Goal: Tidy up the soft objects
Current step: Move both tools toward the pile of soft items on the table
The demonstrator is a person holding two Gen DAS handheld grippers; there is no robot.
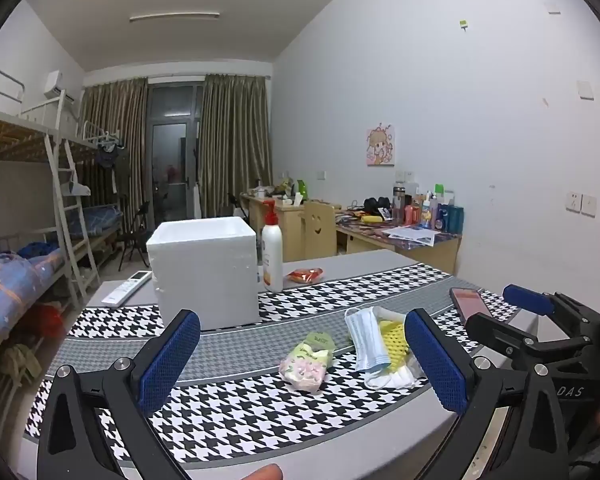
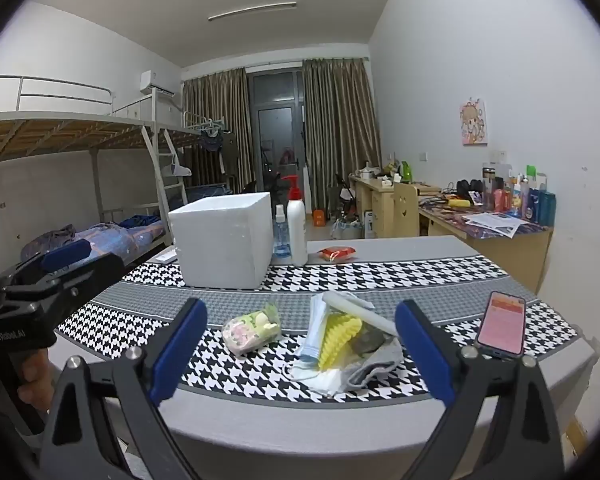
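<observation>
A pile of soft things lies on the houndstooth table: a blue face mask (image 1: 366, 338) (image 2: 314, 330), a yellow sponge (image 1: 394, 340) (image 2: 338, 334), a white cloth and a grey cloth (image 2: 374, 358). A small pink-and-green soft packet (image 1: 308, 362) (image 2: 252, 330) lies just left of the pile. A white foam box (image 1: 206, 270) (image 2: 224, 238) stands behind them. My left gripper (image 1: 300, 364) is open and empty, held above the near table edge in front of the packet. My right gripper (image 2: 300, 354) is open and empty, in front of the pile.
A phone (image 1: 470, 304) (image 2: 502, 324) lies right of the pile. A white pump bottle (image 1: 272, 252) (image 2: 298, 226), a clear spray bottle (image 2: 281, 232) and a red packet (image 1: 305, 275) (image 2: 337, 253) stand behind. A remote (image 1: 126, 288) lies left of the box.
</observation>
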